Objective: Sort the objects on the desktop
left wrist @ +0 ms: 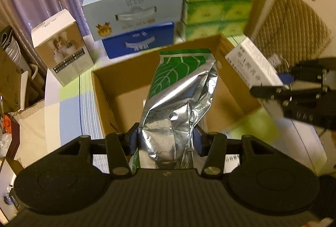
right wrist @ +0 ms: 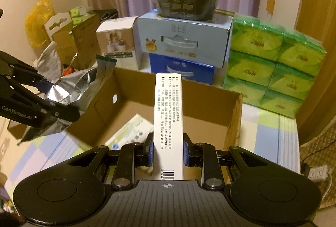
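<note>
An open cardboard box (right wrist: 233,120) sits on the bench (right wrist: 271,138), in front of stacked cartons and a green tissue pack (right wrist: 273,63). Inside it lies a pale flat packet (right wrist: 130,132). The left tongs (left wrist: 166,140) pinch a crumpled silver and green foil pouch (left wrist: 178,97), held above the box's left side. The right tongs (right wrist: 167,152) pinch a narrow white carton (right wrist: 168,113) upright over the box's middle.
</note>
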`<action>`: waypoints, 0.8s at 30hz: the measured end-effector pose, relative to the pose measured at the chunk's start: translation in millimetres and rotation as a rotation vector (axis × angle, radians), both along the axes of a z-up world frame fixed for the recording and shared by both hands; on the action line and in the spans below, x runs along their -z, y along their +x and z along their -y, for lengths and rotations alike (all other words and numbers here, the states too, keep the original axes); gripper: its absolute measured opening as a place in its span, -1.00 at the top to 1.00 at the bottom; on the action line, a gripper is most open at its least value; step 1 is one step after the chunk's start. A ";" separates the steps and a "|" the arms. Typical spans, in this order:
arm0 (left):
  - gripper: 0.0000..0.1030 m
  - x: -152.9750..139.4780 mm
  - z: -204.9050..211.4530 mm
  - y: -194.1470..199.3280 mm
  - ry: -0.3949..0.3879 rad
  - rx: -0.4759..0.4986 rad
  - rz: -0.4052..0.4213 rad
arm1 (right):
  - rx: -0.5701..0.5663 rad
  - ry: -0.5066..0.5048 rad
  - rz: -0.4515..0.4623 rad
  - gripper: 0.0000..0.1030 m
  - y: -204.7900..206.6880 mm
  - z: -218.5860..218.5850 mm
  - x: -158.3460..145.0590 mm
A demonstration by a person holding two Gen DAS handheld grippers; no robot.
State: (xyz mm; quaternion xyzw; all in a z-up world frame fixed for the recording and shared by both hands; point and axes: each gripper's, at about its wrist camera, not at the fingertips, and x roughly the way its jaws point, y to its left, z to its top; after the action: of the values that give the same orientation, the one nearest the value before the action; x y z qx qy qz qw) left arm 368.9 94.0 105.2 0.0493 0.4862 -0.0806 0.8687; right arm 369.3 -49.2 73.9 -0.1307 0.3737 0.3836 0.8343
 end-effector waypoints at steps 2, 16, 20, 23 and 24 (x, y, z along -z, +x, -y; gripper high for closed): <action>0.11 1.4 -3.0 14.0 -0.019 -0.019 -0.001 | 0.009 0.003 -0.006 0.56 8.8 -6.9 2.6; 0.12 61.1 -6.6 62.3 -0.069 -0.119 -0.045 | 0.065 -0.005 -0.058 0.56 53.8 -28.0 40.5; 0.11 68.7 -5.4 62.9 -0.050 -0.113 -0.033 | 0.064 -0.010 -0.063 0.56 56.8 -28.1 46.8; 0.12 65.4 -4.4 61.0 -0.028 -0.113 0.008 | 0.064 -0.015 -0.067 0.56 57.7 -28.7 51.2; 0.12 63.9 -3.7 60.5 -0.023 -0.107 0.015 | 0.064 -0.018 -0.068 0.56 57.7 -29.7 52.4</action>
State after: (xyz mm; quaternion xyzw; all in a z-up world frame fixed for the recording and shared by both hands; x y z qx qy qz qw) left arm 429.3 97.7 41.3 0.0136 0.4804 -0.0392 0.8760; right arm 427.0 -19.5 21.5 -0.1129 0.4092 0.3576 0.8318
